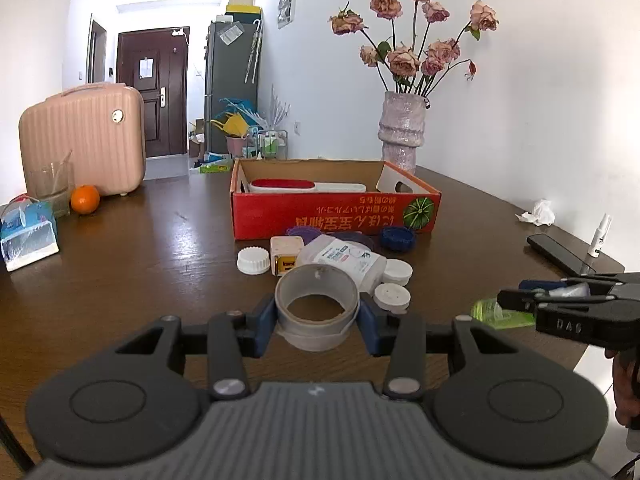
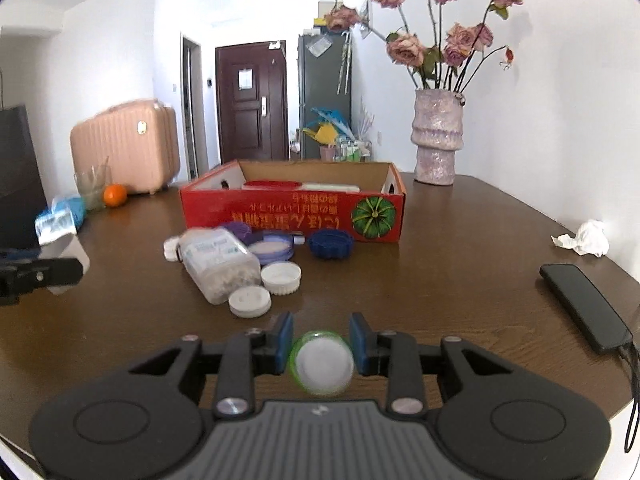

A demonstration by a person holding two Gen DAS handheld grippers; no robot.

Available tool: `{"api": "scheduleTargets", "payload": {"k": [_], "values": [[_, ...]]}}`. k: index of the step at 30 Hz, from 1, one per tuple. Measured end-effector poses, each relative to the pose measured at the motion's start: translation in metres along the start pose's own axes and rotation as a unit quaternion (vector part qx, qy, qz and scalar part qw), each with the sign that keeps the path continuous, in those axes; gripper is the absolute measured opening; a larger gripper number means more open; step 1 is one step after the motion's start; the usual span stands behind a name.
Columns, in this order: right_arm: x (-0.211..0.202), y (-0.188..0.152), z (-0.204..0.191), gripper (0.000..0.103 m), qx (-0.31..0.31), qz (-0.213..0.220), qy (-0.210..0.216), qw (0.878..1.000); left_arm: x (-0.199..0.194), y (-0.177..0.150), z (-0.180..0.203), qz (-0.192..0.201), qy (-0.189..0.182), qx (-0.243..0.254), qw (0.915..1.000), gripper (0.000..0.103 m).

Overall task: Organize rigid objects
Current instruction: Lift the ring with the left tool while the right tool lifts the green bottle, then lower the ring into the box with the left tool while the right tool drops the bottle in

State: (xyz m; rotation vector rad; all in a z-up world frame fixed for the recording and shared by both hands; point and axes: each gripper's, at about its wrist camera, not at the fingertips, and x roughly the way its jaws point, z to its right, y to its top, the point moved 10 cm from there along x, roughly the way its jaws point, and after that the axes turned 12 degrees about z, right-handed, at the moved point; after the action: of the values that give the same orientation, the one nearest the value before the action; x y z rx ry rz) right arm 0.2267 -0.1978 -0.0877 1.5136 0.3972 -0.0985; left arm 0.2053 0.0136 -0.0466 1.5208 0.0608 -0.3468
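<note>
My left gripper [image 1: 317,320] is shut on a grey tape roll [image 1: 316,304], lifted in front of the red cardboard box [image 1: 336,216]. My right gripper [image 2: 321,344] is shut on a small green-rimmed clear container [image 2: 322,362]; that gripper also shows at the right edge of the left wrist view [image 1: 516,300]. On the table before the box lie a white pill bottle [image 2: 218,264] on its side, white lids [image 2: 281,276], a blue lid [image 2: 330,243], a purple-rimmed lid [image 2: 270,249] and a small cream cube [image 1: 286,254]. A red-topped white item [image 1: 284,186] lies inside the box.
A vase of dried roses [image 1: 401,132] stands behind the box at the right. A black phone [image 2: 584,306] and crumpled tissue [image 2: 582,238] lie at the right, a small spray bottle [image 1: 600,236] too. An orange [image 1: 85,199], a glass [image 1: 50,184] and a pink suitcase [image 1: 84,136] are at the left.
</note>
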Motion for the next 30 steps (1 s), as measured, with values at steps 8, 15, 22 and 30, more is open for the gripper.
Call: {"api": "scheduleTargets", "payload": {"k": [8, 15, 22, 30], "values": [[0.018, -0.021, 0.004, 0.029, -0.003, -0.029, 0.002, 1.0, 0.018, -0.009, 0.0, -0.018, -0.006, 0.002, 0.9998, 0.043], [0.046, -0.026, 0.009, 0.031, 0.003, -0.06, 0.004, 0.998, 0.035, -0.011, 0.001, -0.027, -0.009, 0.003, 0.9996, 0.043], [0.055, -0.024, 0.008, 0.03, 0.003, -0.054, 0.004, 0.999, 0.05, -0.009, -0.002, -0.034, -0.011, 0.002, 0.9994, 0.043], [0.069, 0.034, 0.02, 0.03, -0.003, -0.003, 0.013, 1.0, 0.097, 0.038, -0.02, -0.009, -0.008, 0.027, 0.9996, 0.043]]}}
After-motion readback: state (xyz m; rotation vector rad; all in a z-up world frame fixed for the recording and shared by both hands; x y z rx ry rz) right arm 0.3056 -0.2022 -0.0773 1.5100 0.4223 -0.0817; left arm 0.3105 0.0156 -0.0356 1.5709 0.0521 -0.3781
